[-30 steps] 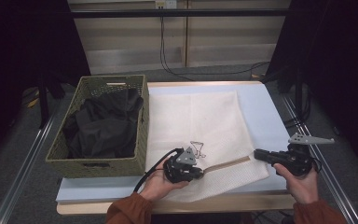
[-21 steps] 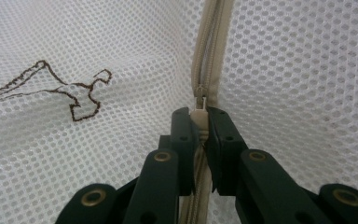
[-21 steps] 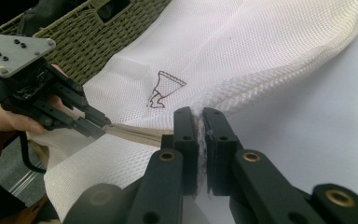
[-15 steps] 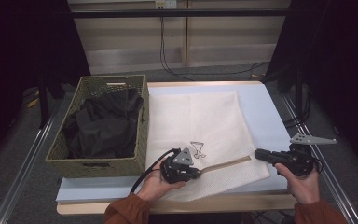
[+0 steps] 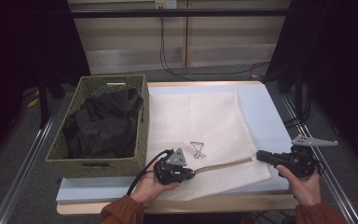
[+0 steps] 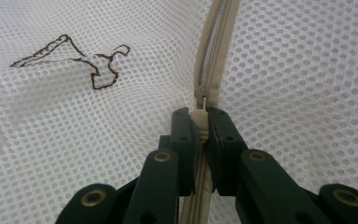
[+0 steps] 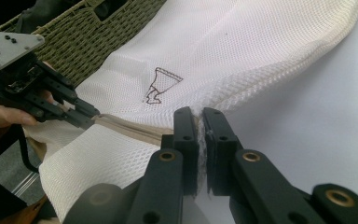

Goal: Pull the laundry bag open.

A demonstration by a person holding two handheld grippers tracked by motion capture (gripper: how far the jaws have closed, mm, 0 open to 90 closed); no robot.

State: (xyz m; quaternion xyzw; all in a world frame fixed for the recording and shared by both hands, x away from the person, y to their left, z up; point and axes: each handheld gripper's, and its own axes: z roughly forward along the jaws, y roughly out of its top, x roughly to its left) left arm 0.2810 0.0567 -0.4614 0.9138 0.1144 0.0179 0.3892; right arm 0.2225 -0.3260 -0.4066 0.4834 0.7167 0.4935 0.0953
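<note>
One white mesh bag (image 5: 200,126), centre of the table (image 5: 265,112); brown hanger emblem (image 5: 197,149), no readable writing. Left claw (image 5: 190,174) clenched on zip pull (image 6: 200,100); right claw (image 5: 260,155) clenched on bag's edge. One wicker basket (image 5: 142,126), left, holding dark cloth (image 5: 105,128).

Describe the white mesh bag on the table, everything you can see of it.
The mesh bag is white netting, flat and roughly rectangular, spread on the table beside the basket. A small brown outline drawing is stitched near its middle. A beige zipper runs across its near end. The left tongs are shut on the zipper tape just behind the slider; the right tongs pinch the bag's edge at the zipper's far end, holding that strip taut and slightly lifted.
</note>
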